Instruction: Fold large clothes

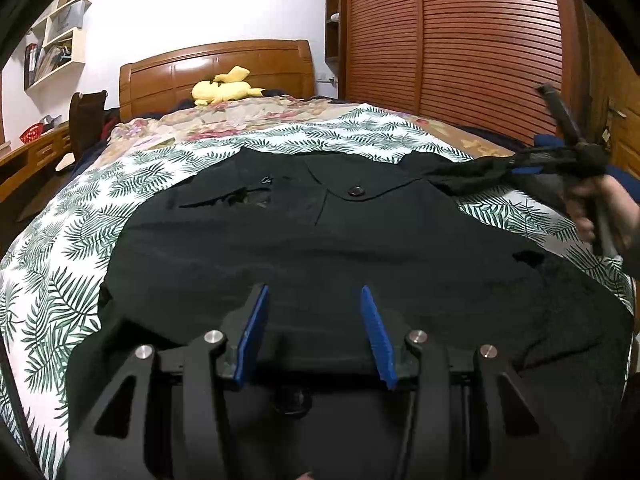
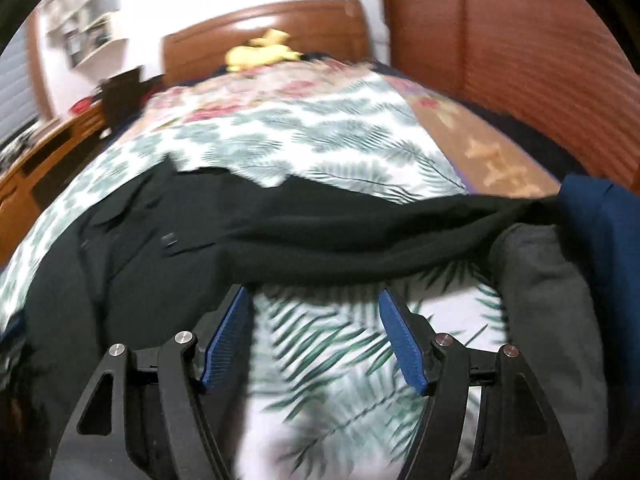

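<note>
Left wrist view: black shirt (image 1: 304, 240) lies spread on the bed (image 1: 60, 280); left gripper (image 1: 314, 292) fingers wide, empty, over its near hem. Right gripper (image 2: 314, 296) fingers wide, just near of the right sleeve (image 2: 360, 232). Advice: pinch sleeve edge fully, then fold inward flat.

Left hand-held gripper (image 1: 314, 294), lower centre of the left wrist view: matte black linkage arms with triangular cut-outs, four silver round pivot screws, two blue ribbed pads (image 1: 252, 336) and a thin black cable at lower right. Right hand-held gripper (image 2: 314, 296), lower centre of the right wrist view, is showing the same build. At the left view's right edge, bare skin of the person's hand (image 1: 608, 208) is showing, blurred.
</note>
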### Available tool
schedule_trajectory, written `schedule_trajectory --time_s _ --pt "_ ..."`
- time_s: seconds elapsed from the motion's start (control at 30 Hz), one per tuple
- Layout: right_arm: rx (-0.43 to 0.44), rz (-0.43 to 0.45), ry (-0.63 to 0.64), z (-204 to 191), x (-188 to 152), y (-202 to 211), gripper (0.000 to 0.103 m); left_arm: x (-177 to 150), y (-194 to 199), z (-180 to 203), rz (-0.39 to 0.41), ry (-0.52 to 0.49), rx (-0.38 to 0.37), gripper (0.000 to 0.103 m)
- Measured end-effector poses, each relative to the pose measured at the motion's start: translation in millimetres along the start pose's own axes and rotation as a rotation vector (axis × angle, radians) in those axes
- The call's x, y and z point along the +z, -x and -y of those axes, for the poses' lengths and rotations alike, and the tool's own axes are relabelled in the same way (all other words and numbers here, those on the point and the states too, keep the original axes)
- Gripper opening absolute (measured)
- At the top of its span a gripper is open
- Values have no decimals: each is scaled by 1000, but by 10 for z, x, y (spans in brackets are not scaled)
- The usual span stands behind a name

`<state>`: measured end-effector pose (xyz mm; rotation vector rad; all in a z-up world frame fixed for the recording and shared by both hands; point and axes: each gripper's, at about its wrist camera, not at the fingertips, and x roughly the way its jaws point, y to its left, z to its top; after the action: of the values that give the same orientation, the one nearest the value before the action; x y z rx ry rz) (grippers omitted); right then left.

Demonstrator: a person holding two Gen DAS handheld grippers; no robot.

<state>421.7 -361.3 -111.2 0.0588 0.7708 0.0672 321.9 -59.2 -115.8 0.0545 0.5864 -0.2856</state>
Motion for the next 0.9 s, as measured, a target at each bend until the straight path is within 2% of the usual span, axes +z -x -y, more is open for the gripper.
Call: schedule_trajectory --time_s 0.1,0.17,0.4,0.63,0.67,0.7,0.73,0.8,0.9 --pt "-31 -36 -63 209 108 -249 70 -1 6 4 0 -4 -3 46" --pt "-22 -59 -140 366 154 -386 70 2 2 6 0 -3 -4 46" --pt "13 -57 -301 671 281 -567 70 -4 15 14 0 1 -10 46" --pt "-50 -95 -357 739 409 -703 68 -7 13 17 -2 0 -12 46" --pt "-69 -94 -331 701 436 -705 50 -5 13 16 -1 1 -12 46" --pt "-81 -92 -299 662 466 -707 18 -6 14 17 -1 1 -13 46" --pt "-81 -86 -259 596 500 -687 10 -7 14 19 -1 1 -13 46" --pt "-40 -40 -212 484 554 -591 6 1 4 15 -1 0 -13 46" --pt "3 40 -105 167 623 -324 5 1 7 21 -1 -2 -18 46"
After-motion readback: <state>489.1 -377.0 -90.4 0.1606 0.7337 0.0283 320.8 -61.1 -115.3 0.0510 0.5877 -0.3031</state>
